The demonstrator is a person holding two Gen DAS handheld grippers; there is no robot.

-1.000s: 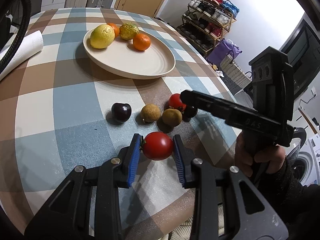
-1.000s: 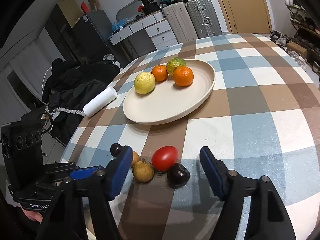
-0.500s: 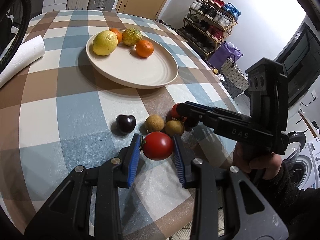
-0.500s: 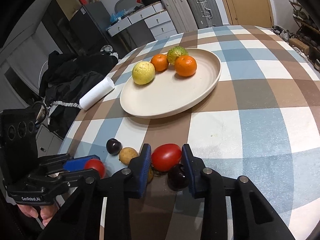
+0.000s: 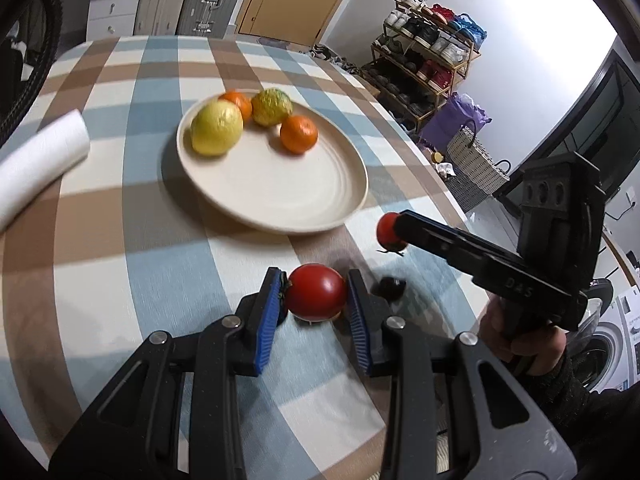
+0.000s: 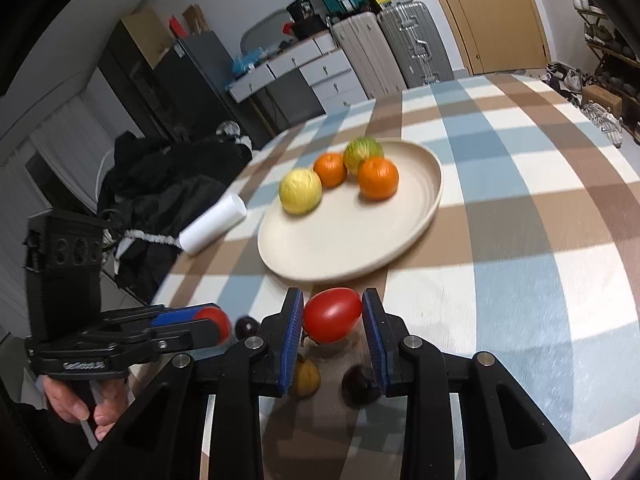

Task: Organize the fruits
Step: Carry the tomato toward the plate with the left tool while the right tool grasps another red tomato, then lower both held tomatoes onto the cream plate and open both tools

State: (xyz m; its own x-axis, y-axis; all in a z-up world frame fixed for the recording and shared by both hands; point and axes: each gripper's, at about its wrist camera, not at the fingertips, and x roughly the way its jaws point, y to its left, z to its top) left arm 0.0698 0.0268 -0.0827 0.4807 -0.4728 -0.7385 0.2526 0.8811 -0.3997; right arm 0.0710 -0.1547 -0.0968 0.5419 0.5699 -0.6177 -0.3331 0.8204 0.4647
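Note:
My left gripper (image 5: 315,299) is shut on a red tomato (image 5: 316,297) and holds it above the checked tablecloth. My right gripper (image 6: 332,320) is shut on a second red tomato (image 6: 332,314), also lifted; it shows in the left wrist view (image 5: 389,231). A cream plate (image 5: 280,184) ahead holds a lemon (image 5: 217,128), two oranges (image 5: 299,134) and a green-yellow citrus (image 5: 272,106). On the cloth below lie a dark cherry (image 6: 358,385), a brown longan (image 6: 306,376) and another dark cherry (image 6: 245,326).
A white paper roll (image 5: 36,160) lies on the table's left side. The round table's edge (image 5: 460,208) runs close on the right, with a shoe rack (image 5: 424,68) and basket beyond. Dark clothing (image 6: 160,192) hangs past the far-left edge.
Both grippers have lifted their tomatoes off the cloth and moved toward the plate. The right gripper closed on its tomato within the last second.

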